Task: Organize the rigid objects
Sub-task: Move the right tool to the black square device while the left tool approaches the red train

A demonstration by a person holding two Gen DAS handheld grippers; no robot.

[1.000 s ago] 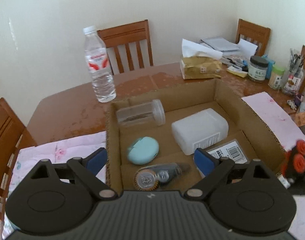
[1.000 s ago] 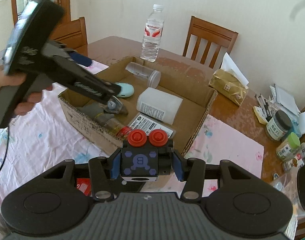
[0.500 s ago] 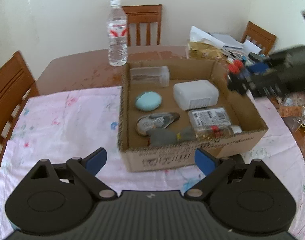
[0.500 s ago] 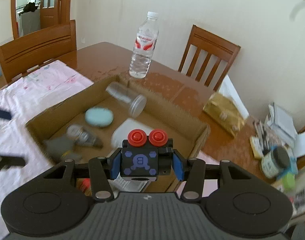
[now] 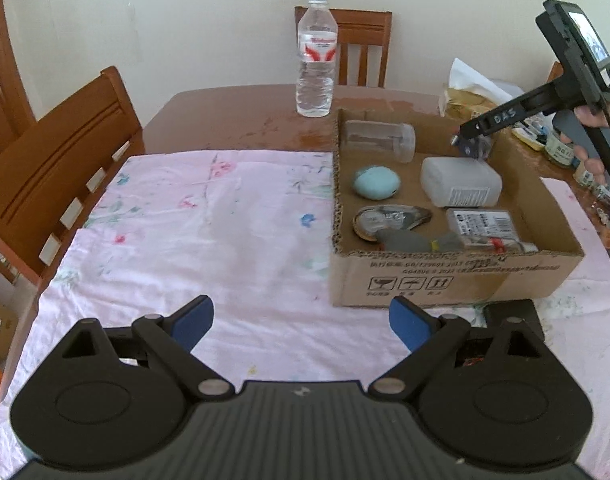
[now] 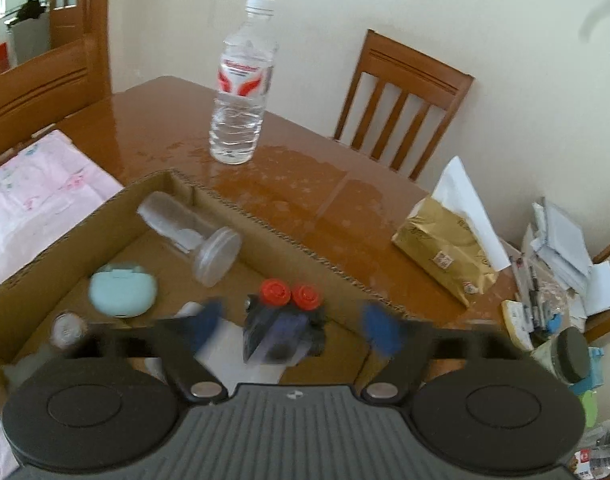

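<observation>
Jaws of the right gripper (image 6: pixel 293 330) opening over the far right part of the cardboard box (image 5: pixel 457 280), pads blurred and clear of the dark block with two red knobs (image 6: pixel 287 320), which sits loose between them, tilted, apparently dropping onto or just resting on the white plastic case (image 5: pixel 461 182). Released there probably because that corner is the last free spot: clear jar (image 5: pixel 379 140) lying on its side along the far wall, mint round case (image 5: pixel 376 183) left of the white one, tape measure (image 5: pixel 389 220) and barcoded packet (image 5: pixel 483 222) filling the near half. Left gripper (image 5: pixel 301 320) held spread and empty above the pink floral cloth (image 5: pixel 193 220), near and left of the box, seemingly parked out of the way. Water bottle (image 5: pixel 316 56) standing on the bare wooden surface (image 5: pixel 233 120) beyond the box.

Against a second ago: block then clenched tight between the right pads outside the near wall, now let go inside. Left gripper then right over the box interior, now pulled back with the whole box off to its right.
</observation>
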